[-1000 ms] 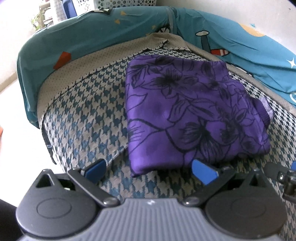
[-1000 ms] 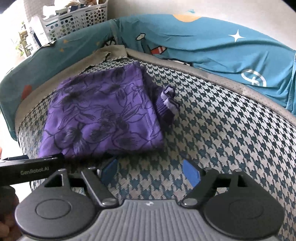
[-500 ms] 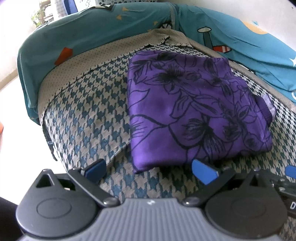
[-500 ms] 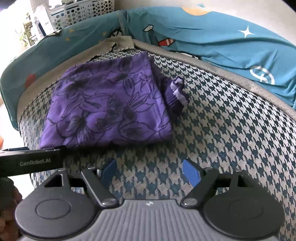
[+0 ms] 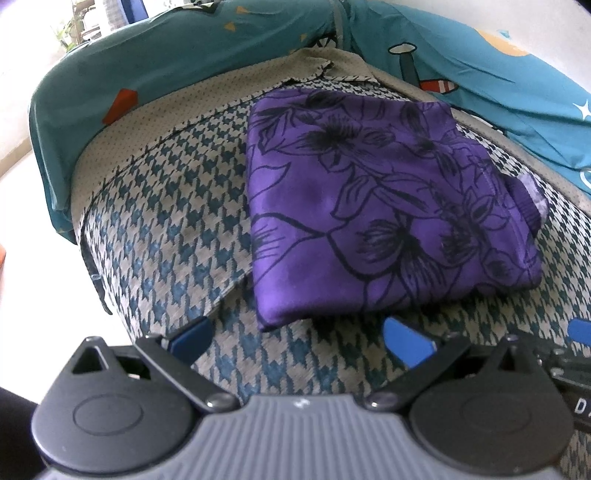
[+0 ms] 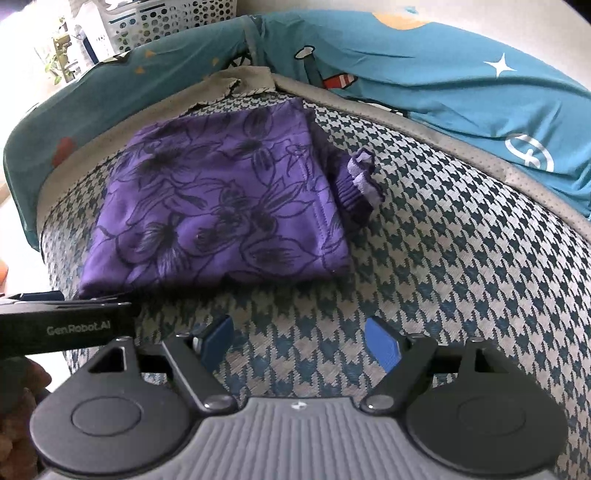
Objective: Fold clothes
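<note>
Purple floral garment (image 5: 388, 206) lies as a compact folded rectangle on the houndstooth-covered cushion (image 5: 166, 236), toward the far part of that surface in both views. Its near edge and left edge look straight and the layers sit flat on one another, so the folding of this piece seems close to finished. One thing is left over: a ribbed cuff with a paler lilac lining (image 6: 360, 181) pokes out from the right side of the stack in the right wrist view, and tucking it in would tidy the result. Whether other clothes wait to be folded cannot be told; none show loose on the cushion.

Neither tool holds anything. The left tool (image 5: 295, 339) hangs just short of the garment's near edge with its blue pads spread wide and only houndstooth cloth between them. The right tool (image 6: 303, 343) is likewise wide apart and empty, over bare cushion to the right of the stack's near corner. The two tools are close side by side; each shows at the edge of the other's view.

The cushion has a beige dotted border that turns up at a far corner. Behind it lies teal bedding (image 6: 461, 88) printed with stars, rockets and orange shapes. Farther back, at the upper left of the right wrist view, stand a white perforated laundry basket (image 6: 166, 22) and some greenery in bright light.
</note>
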Demonstrator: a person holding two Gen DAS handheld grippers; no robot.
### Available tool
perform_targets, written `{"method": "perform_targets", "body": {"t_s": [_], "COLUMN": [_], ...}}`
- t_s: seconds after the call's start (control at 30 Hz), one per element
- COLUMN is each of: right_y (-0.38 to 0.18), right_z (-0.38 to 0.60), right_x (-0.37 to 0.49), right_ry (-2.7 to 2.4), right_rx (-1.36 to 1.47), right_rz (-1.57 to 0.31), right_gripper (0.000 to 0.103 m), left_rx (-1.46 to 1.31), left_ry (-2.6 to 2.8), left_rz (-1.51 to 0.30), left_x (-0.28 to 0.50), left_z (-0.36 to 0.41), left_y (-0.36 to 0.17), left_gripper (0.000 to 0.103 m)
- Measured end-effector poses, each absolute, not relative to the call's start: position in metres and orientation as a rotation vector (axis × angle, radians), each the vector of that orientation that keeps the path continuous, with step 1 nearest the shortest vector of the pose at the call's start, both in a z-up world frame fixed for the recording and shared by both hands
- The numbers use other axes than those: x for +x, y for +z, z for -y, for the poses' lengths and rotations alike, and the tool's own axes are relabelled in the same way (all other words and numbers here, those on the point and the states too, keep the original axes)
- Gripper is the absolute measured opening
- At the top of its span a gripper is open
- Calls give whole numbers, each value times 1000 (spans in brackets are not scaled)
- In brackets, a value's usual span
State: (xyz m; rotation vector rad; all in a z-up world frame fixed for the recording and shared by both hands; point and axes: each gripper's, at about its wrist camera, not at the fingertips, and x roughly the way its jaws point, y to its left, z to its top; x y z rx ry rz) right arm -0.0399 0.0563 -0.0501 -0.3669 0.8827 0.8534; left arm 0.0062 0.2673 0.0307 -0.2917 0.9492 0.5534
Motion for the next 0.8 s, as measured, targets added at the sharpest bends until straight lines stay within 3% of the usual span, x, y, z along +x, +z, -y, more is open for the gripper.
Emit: {"method": "perform_targets", "body": {"t_s": [0.8], "right_y": [-50], "right_z": [-58], "right_x": [-41], "right_ry": [877], "right_rx": [-367], "right_rz": [-891], "right_gripper": [79], "left_rx": [-295], "left_ry": [564], "left_rz": [-948], "left_x": [5], "left_z": [-268], "left_y": [30], "left_gripper": [103]}}
